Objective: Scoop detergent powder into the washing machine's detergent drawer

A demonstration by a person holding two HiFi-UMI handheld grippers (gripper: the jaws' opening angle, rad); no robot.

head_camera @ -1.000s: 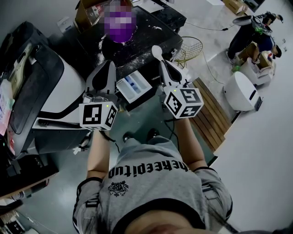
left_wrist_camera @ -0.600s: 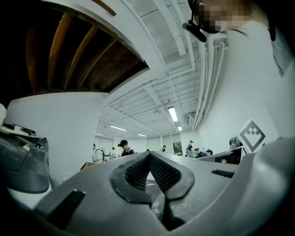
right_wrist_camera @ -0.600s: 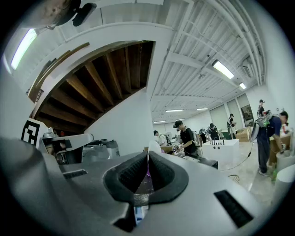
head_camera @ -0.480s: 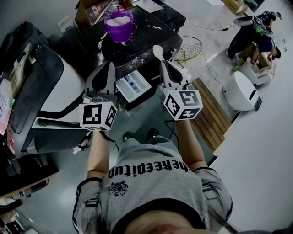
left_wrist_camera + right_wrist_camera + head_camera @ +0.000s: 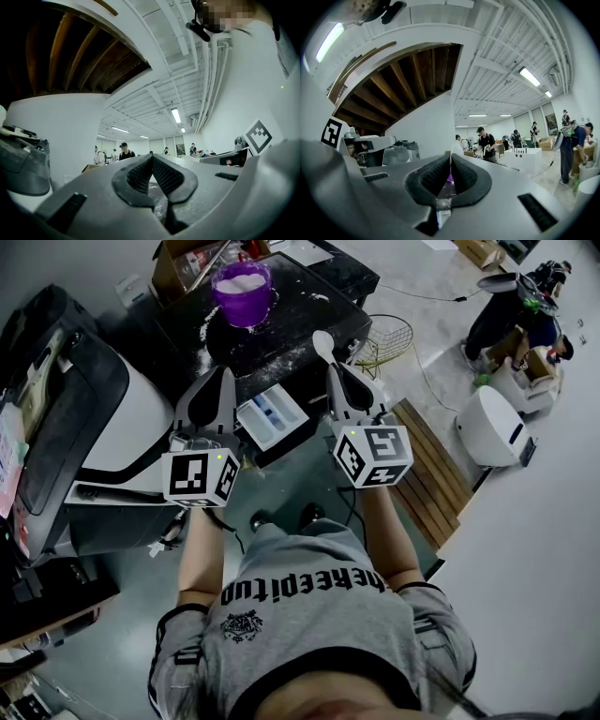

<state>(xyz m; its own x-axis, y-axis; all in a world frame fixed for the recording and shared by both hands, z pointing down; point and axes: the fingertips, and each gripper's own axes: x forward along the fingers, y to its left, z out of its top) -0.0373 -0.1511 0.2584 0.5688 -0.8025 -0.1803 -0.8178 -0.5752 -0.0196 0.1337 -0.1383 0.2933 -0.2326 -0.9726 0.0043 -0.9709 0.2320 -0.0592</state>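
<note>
A purple tub [image 5: 244, 282] of white powder stands on the black washing machine top [image 5: 291, 320], which is dusted with spilled powder. Below it the white detergent drawer [image 5: 273, 416] is pulled out between my two grippers. My right gripper [image 5: 334, 373] is shut on the handle of a white scoop [image 5: 322, 343], whose bowl sticks out past the tips, over the machine's front edge. In the right gripper view the gripper [image 5: 450, 159] shows the scoop [image 5: 456, 149] just beyond its closed pads. My left gripper [image 5: 223, 376] [image 5: 151, 158] is shut with nothing in it, left of the drawer.
A wire basket [image 5: 386, 338] sits right of the machine, wooden planks [image 5: 433, 474] lie on the floor further right, and a white round appliance [image 5: 492, 427] stands beyond. A person [image 5: 520, 306] crouches at the far right. A dark-topped white machine [image 5: 84, 418] fills the left.
The right gripper's marker cube has drifted slightly left and down. The scoop, the drawer and the left gripper hold their places.
</note>
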